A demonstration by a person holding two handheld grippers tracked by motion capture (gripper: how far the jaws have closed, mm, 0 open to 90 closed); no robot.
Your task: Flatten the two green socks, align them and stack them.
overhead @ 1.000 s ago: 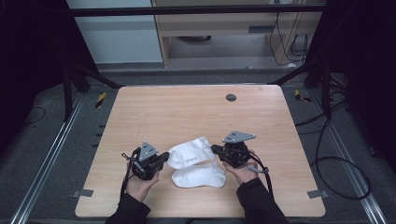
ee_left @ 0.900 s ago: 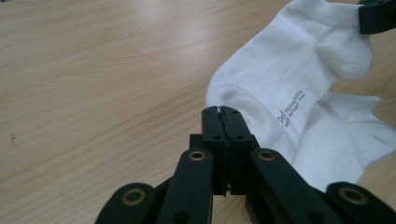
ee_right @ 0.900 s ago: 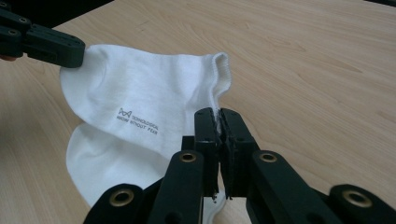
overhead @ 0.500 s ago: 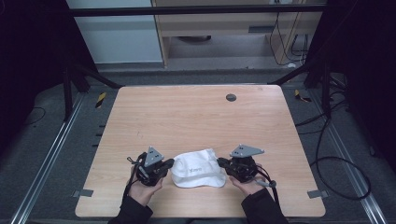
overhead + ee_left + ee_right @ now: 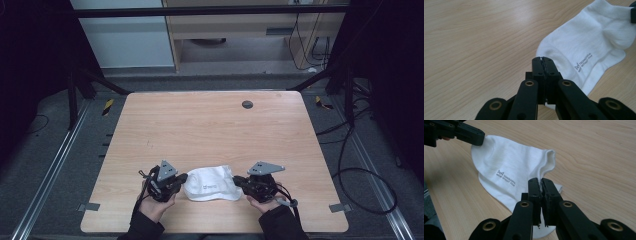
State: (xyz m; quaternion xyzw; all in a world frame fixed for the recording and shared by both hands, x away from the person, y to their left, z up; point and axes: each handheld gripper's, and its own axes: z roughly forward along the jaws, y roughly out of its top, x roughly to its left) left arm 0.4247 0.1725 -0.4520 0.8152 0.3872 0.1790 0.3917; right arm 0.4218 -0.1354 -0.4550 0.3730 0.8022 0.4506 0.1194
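High view: at the near edge of the tabletop (image 5: 210,125), my two hands each hold a tool, and a white sock (image 5: 210,184) lies flat between them. My left tool (image 5: 181,179) meets the sock's left end; my right tool (image 5: 238,181) meets its right end. A grey three-cornered plate rides on top of each tool.

Along my left tool (image 5: 543,65), the jaws are clenched together with a thin edge of the sock (image 5: 584,47) pinched at their tips. The sock spreads away to the right of the jaws, small grey lettering printed on its side, its ribbed cuff at the far end, where a black corner of my other tool just enters.

Along my right tool (image 5: 540,187), the jaws are likewise clenched, gripping the sock (image 5: 509,167) near its cuff opening, whose stitched rim stands just beyond the jaw tips. The fabric runs off to the left, logo uppermost, to where my left tool (image 5: 477,139) bites its far end.

Beyond both tools the light wood tabletop stretches bare to a round dark grommet (image 5: 247,104) near its far edge.
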